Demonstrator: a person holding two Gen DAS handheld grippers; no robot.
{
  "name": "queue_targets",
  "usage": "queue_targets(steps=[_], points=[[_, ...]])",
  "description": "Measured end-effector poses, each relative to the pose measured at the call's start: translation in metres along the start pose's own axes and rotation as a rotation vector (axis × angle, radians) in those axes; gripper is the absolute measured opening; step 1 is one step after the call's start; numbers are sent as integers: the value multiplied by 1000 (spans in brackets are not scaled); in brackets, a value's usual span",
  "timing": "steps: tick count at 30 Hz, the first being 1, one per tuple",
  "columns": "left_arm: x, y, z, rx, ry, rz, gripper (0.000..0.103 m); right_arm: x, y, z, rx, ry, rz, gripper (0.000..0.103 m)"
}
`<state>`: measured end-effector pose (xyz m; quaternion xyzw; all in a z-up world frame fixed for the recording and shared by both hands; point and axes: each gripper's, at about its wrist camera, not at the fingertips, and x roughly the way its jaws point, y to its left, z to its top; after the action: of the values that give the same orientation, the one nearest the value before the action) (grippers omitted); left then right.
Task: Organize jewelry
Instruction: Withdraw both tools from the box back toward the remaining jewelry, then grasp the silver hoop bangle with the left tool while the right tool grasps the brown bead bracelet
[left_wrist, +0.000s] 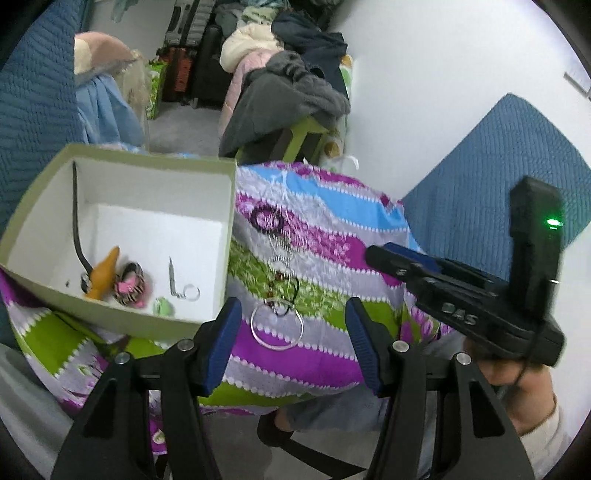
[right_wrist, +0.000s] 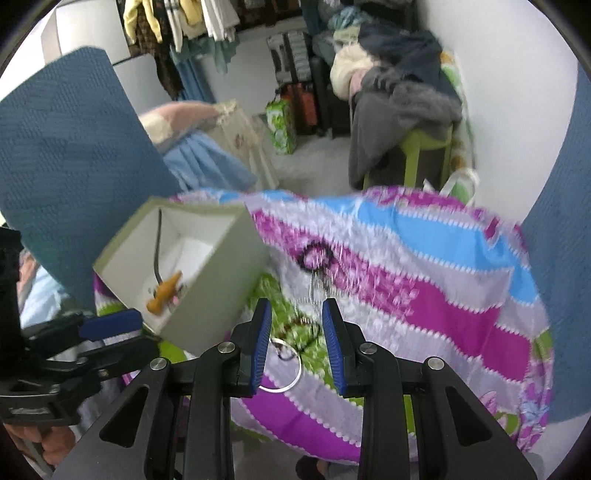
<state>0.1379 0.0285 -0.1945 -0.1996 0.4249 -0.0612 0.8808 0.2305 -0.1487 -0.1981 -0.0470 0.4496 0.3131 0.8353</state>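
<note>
Left tool hangs wide open over the striped cloth, gripping nothing. Between its fingers lies a silver ring, touching a dark cord and a thin chain running up to a black beaded loop. Right tool is parted too, empty, above the same ring. Just beside the jewelry sits the open box, holding an orange piece, a pink striped charm and a small key ring.

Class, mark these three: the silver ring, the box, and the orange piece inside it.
silver ring (left_wrist: 277, 325), left wrist view, centre of the hoop.
box (left_wrist: 231, 206), left wrist view, right wall.
orange piece (left_wrist: 104, 274), left wrist view, middle of its body.
</note>
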Motion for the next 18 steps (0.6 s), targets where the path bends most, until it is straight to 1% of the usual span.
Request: queue_targets(steps=[3, 7, 10, 13, 18], points=[[12, -1, -10, 7, 24, 1, 59, 36, -12, -11, -5, 75, 21, 26], [29, 2, -19, -6, 68, 0, 59, 74, -22, -18, -16, 144, 34, 26], [41, 4, -25, -19, 96, 7, 59, 91, -26, -18, -36, 170, 49, 26], [54, 6, -28, -21, 120, 27, 59, 109, -23, -18, -87, 197, 47, 26], [71, 4, -31, -8, 166, 44, 59, 123, -13, -21, -171, 205, 24, 25]])
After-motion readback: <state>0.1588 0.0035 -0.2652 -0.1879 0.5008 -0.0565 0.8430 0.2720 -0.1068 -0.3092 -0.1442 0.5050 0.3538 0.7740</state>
